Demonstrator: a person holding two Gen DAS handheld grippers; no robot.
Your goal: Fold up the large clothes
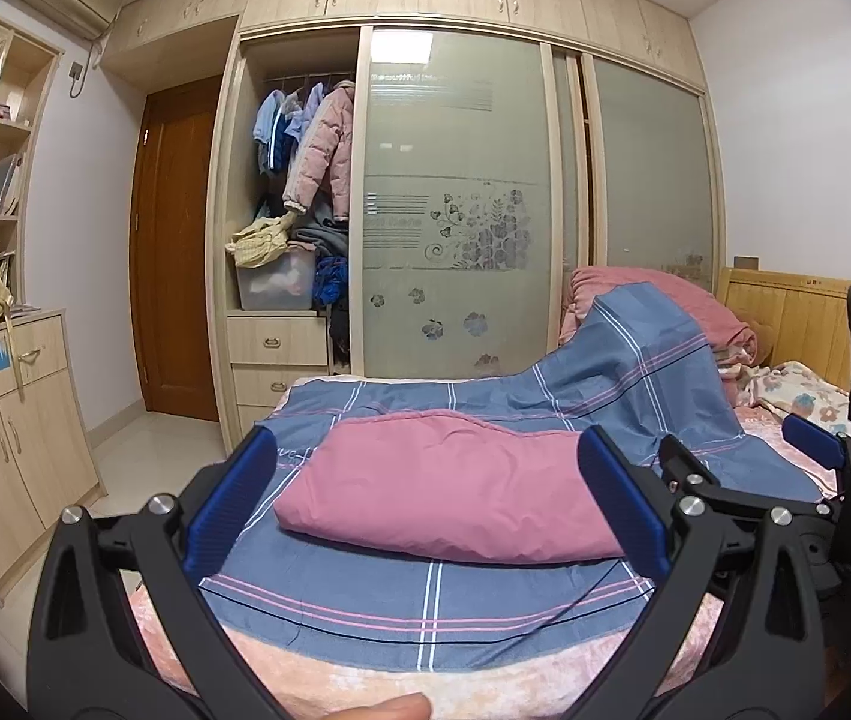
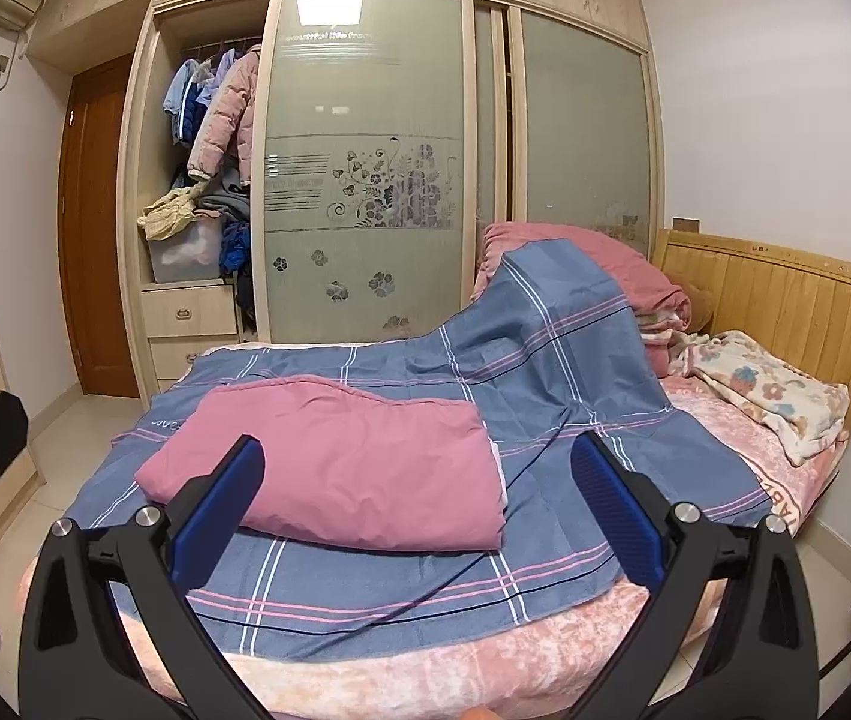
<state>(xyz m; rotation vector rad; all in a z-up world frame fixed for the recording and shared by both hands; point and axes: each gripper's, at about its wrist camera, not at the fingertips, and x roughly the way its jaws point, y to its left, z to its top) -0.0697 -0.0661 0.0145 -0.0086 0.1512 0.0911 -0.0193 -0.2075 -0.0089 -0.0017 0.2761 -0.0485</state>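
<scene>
A folded pink garment (image 1: 449, 480) lies on a blue plaid sheet (image 1: 425, 606) spread over the bed. It also shows in the right wrist view (image 2: 341, 462) on the same sheet (image 2: 455, 576). My left gripper (image 1: 425, 492) is open and empty, held in the air in front of the near edge of the garment. My right gripper (image 2: 419, 498) is open and empty, held in front of the garment's right half. The right gripper's blue fingertip also shows at the right of the left wrist view (image 1: 812, 441).
The bed has a pink velvet cover (image 2: 485, 654), a wooden headboard (image 2: 767, 288), a pile of pink bedding (image 2: 593, 264) under the sheet and a floral blanket (image 2: 773, 390). A wardrobe (image 1: 455, 180) stands behind. A cabinet (image 1: 11, 420) stands at left.
</scene>
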